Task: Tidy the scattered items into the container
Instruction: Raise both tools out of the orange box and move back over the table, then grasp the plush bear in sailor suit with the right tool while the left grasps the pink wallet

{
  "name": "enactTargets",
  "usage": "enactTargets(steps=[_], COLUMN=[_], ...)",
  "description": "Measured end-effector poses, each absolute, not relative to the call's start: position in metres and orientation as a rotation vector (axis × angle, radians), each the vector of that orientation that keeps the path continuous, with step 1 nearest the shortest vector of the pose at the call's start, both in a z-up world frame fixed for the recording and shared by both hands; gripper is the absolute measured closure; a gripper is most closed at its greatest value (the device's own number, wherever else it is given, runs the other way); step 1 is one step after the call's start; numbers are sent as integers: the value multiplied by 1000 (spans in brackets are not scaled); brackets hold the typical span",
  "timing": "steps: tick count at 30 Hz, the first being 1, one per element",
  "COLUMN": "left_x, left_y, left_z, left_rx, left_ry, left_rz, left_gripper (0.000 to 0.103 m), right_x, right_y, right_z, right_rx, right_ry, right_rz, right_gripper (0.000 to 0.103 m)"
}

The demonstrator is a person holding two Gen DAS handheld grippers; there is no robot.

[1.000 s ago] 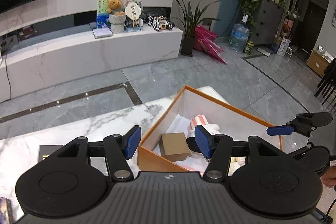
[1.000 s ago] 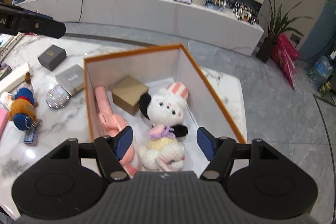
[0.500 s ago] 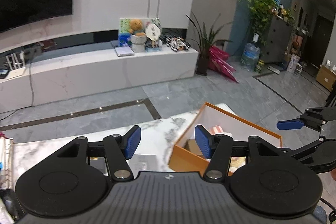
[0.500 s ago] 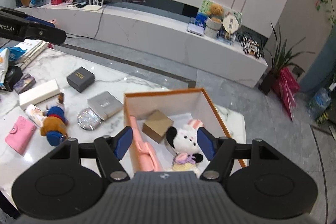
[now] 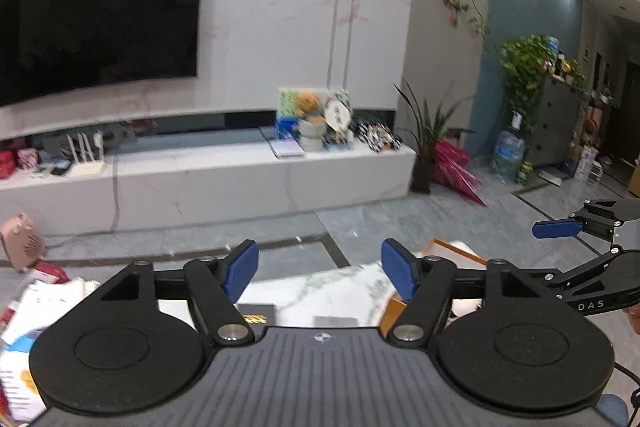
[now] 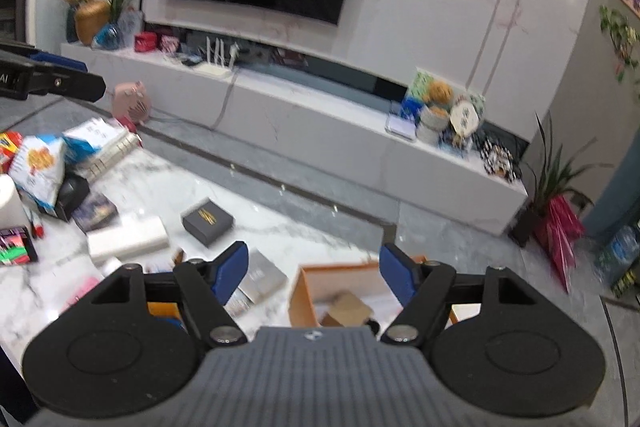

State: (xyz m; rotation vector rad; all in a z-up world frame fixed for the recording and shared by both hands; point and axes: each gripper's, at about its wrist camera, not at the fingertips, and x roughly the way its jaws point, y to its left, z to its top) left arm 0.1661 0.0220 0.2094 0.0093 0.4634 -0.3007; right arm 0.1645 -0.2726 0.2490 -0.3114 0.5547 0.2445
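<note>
Your desk (image 6: 168, 187) of white marble fills the lower part of both wrist views, and everything here is placed from the orange box (image 6: 304, 291) standing on it. In the right wrist view the box sits low in the middle, open at the top, with a small brown carton (image 6: 346, 311) inside it against the near wall; the rest of its inside is hidden behind your right tool (image 6: 314, 273). That tool hangs above the box with nothing between its blue pads, and its jaws are opening. Left of the box on the desk lie a grey flat case (image 6: 262, 277) just beside it, a black gift box (image 6: 207, 215) farther up and left, then a white bar-shaped box (image 6: 127, 239), and well off to the left a heap of snack bags (image 6: 40, 163) and a notebook (image 6: 108, 151). Your left tool (image 5: 320, 269) shows in its own view left of the box (image 5: 452, 253), whose orange corner peeks past the right finger; it holds nothing, and its jaws too are opening. Below it the black gift box (image 5: 256, 313) lies partly hidden.
</note>
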Motion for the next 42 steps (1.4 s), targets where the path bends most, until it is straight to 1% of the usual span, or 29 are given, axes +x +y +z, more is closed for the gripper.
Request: enactTargets(steps=[1,2,8,16,20,30,42], left_x=[161,157,139,135,132,126,118], left_y=[26,28,32,41,50,64,86], left_z=[211,212,198,151,116,22,-54], left_rx=[14,23,60,33,14,-5,-35], left_ry=[449,437,418,499,553,684,827], left_rz=[-294,-288,-249,-222,-193,-129,-51], left_gripper=[13,13,13,13,13,13,13], right_x=[162,161,155,163,171,197,233], right_y=[-267,-262,-232,-204,-197,-160,-120], right_z=[253,256,261,244,229,161,69], right_rx=[-307,-304,-290,-258,-228,-225,-231], right_ry=[536,520,466,450,469,538,709], right_rz=[254,264,313,347,351,372,426], right_gripper=[23,22,22,19,18,18,18])
